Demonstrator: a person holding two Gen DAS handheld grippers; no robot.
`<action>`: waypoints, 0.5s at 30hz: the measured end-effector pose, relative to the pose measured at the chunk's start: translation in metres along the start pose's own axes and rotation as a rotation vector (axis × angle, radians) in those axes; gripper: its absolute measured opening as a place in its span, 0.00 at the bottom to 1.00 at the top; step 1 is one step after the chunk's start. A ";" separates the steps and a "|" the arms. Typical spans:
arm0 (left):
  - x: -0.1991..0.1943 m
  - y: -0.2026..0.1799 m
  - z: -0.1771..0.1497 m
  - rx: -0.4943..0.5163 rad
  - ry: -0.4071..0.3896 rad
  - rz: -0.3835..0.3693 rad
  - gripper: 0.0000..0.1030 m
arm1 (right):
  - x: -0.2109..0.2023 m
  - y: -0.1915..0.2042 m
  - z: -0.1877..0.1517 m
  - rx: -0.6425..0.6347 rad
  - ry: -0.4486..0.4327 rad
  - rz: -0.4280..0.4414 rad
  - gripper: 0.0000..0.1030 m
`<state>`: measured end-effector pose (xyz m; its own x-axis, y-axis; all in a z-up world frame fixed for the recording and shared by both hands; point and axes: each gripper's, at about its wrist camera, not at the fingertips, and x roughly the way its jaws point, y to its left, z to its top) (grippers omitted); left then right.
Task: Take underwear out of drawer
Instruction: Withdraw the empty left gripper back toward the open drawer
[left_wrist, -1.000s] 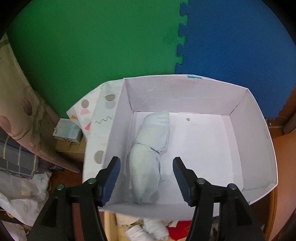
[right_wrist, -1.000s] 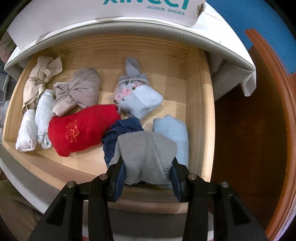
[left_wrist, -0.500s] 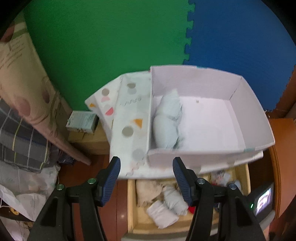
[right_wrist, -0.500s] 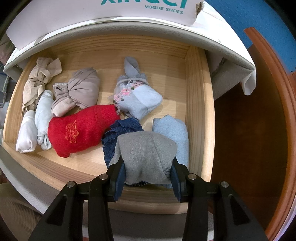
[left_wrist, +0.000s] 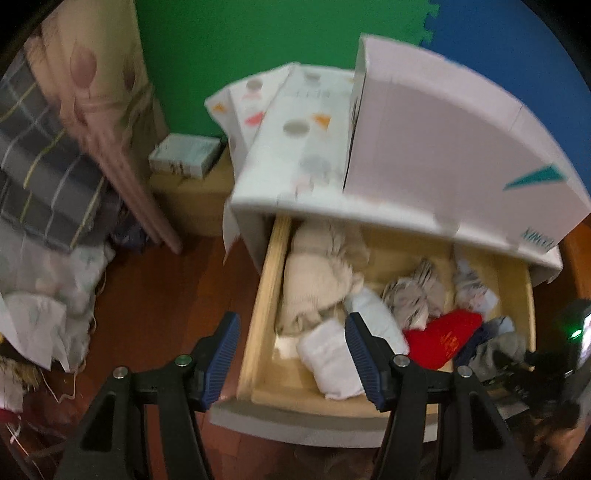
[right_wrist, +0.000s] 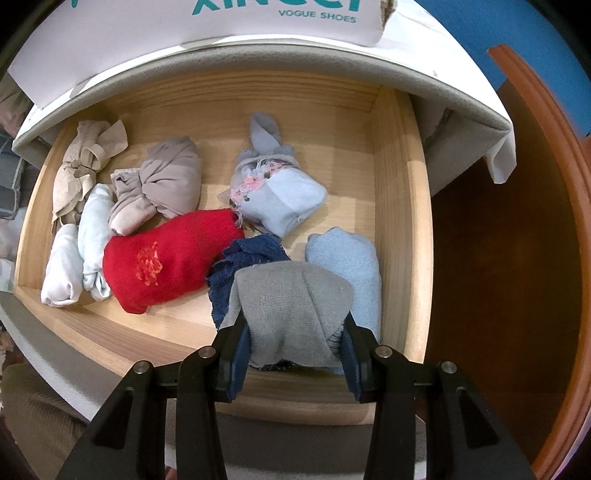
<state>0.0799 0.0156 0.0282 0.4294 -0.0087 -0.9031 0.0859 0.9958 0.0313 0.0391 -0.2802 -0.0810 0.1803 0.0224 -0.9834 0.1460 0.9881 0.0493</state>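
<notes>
The right hand-held gripper (right_wrist: 293, 354) pointed straight down into the drawer (right_wrist: 400, 229) and had the grey roll (right_wrist: 291, 306) pinched between its pads, right at the front right corner. That roll ran away from the jaws toward the drawer's back, so the coming lift looked like a straight pull upward. It lay on a navy piece (right_wrist: 243, 258) and touched a light blue roll (right_wrist: 347, 258) on its right; either might have dragged along. The drawer's front wall sat just below the jaws.

Over on the other side, the left hand-held gripper (left_wrist: 291, 356) hung half open and empty above the drawer's left front corner, with a white roll (left_wrist: 328, 362) lying between its fingers in view but below them, long axis running front to back. A beige bundle (left_wrist: 314, 280) lay behind that, a red roll (left_wrist: 443, 341) to its right. The shoe box (left_wrist: 443, 147) sat on the top above the drawer, overhanging the back. The right hand was plainly the nearer to finishing a pick.
</notes>
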 end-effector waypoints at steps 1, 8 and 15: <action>0.006 -0.001 -0.005 -0.004 0.008 0.004 0.59 | -0.001 -0.003 0.000 0.005 -0.003 0.005 0.37; 0.030 -0.009 -0.026 -0.037 0.022 0.029 0.59 | -0.012 -0.011 0.004 0.014 -0.005 0.023 0.35; 0.041 -0.012 -0.035 -0.045 0.022 0.037 0.59 | -0.040 -0.015 0.006 -0.013 -0.033 0.029 0.35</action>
<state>0.0650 0.0066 -0.0241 0.4120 0.0301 -0.9107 0.0298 0.9985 0.0464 0.0356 -0.2971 -0.0416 0.2162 0.0460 -0.9753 0.1276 0.9890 0.0749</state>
